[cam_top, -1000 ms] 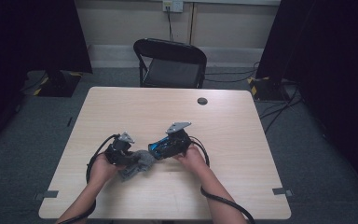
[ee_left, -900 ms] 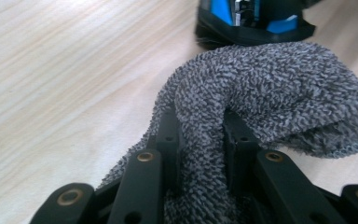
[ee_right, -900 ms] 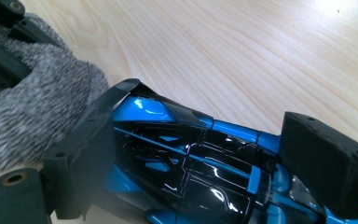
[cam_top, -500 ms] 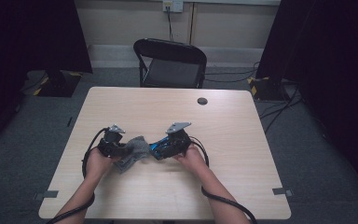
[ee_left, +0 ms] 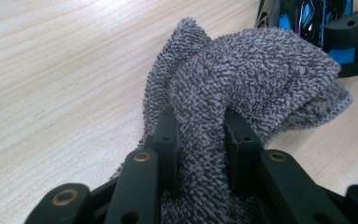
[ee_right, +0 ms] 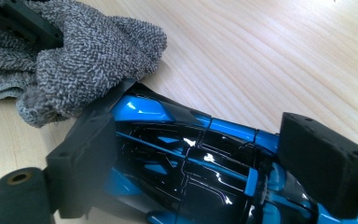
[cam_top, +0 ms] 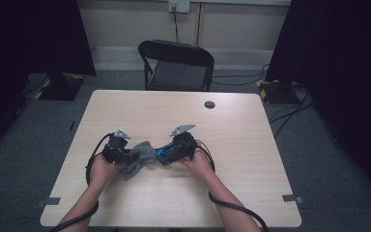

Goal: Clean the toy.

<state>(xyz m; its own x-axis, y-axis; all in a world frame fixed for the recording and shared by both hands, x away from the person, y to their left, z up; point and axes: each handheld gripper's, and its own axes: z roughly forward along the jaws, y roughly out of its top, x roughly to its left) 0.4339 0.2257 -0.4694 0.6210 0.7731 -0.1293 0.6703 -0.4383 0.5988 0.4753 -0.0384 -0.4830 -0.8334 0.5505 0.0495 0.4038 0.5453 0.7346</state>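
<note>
Two hand-held grippers bring a grey terry cloth and a blue and black toy car together on the light wooden table [cam_top: 251,159].

The left gripper [ee_left: 200,135] pinches a thick fold of the grey looped terry cloth [ee_left: 256,79] between its two black jaws; the rest of the cloth bulges up in front of them. The right gripper [ee_right: 205,163] has its jaws wide apart, and their pads press on both sides of the glossy blue and black toy car [ee_right: 191,163], which lies low over the table. The cloth rests against the car's front end, near the middle of the table's near half, between the two hands.
</note>
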